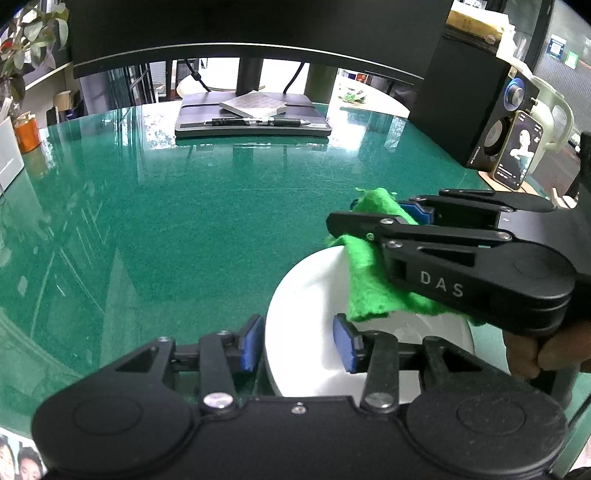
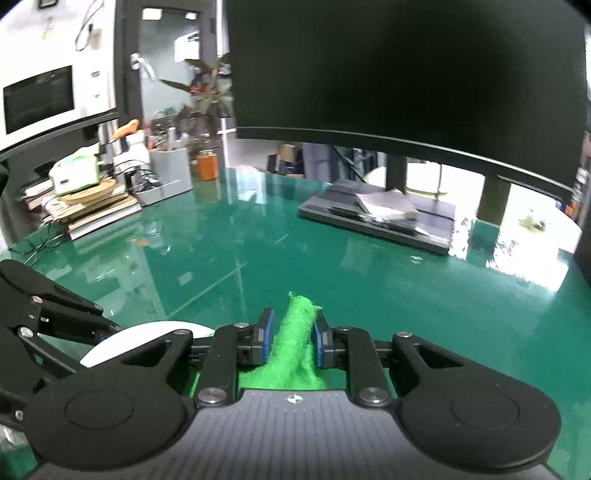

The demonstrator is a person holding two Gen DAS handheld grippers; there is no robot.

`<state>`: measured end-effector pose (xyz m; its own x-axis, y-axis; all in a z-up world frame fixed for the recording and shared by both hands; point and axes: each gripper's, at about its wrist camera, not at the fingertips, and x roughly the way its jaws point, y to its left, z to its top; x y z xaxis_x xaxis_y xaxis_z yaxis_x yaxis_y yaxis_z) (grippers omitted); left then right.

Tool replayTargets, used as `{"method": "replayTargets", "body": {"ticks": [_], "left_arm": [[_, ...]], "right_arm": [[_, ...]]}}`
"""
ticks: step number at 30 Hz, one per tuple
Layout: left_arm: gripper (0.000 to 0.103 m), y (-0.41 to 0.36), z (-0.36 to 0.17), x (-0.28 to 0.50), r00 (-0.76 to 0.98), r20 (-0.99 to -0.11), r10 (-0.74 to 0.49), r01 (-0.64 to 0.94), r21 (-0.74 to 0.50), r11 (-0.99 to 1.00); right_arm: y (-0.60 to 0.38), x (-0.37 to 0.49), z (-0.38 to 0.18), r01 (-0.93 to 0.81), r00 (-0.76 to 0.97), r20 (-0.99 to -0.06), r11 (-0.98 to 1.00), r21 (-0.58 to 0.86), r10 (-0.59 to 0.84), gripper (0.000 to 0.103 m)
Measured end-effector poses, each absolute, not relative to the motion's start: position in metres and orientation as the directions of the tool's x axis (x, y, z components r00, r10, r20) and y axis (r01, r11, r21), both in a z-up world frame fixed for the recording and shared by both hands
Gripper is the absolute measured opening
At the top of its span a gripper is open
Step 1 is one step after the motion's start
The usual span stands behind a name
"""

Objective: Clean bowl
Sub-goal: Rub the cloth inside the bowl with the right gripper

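Note:
A white bowl (image 1: 310, 295) stands on the green table. My left gripper (image 1: 297, 341) is shut on the bowl's near rim, one blue pad outside, one inside. My right gripper (image 2: 291, 338) is shut on a bright green cloth (image 2: 295, 347). In the left wrist view the right gripper (image 1: 373, 218) reaches in from the right and the green cloth (image 1: 369, 280) hangs down into the bowl. In the right wrist view only a sliver of the bowl (image 2: 147, 334) shows at lower left, beside the left gripper's arm (image 2: 48, 317).
A black monitor (image 1: 255, 29) on a stand rises at the table's back, with a grey pad, notebook and pens (image 1: 253, 114) under it. A speaker (image 1: 469, 110) and phone (image 1: 517, 147) stand at back right. An orange jar (image 1: 26, 131) and books (image 2: 96, 206) are at left.

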<state>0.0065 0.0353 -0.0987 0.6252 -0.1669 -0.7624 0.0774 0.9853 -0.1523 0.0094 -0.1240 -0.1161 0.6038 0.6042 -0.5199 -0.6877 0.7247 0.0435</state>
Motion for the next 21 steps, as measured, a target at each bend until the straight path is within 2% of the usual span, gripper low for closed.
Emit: {"method": "replayTargets", "body": {"ticks": [8,16,21], "left_arm": [[0.043,0.035,-0.098,0.005,0.624,-0.764,-0.166,0.080,-0.149,0.986],[0.044,0.035,-0.098,0.004,0.627,-0.762,-0.165,0.079,-0.148,0.986],[0.046,0.034,-0.098,0.004,0.624,-0.765,-0.158,0.079,-0.140,0.987]], "right_arm": [[-0.098,0.010,-0.117,-0.732,0.572,-0.523,0.681,0.022,0.633,0.021],[-0.126,0.011,-0.117,-0.651,0.627,-0.542,0.758,0.030,0.560,0.023],[-0.110,0.014,-0.119,-0.655,0.619,-0.540,0.754,0.046,0.571,0.023]]}}
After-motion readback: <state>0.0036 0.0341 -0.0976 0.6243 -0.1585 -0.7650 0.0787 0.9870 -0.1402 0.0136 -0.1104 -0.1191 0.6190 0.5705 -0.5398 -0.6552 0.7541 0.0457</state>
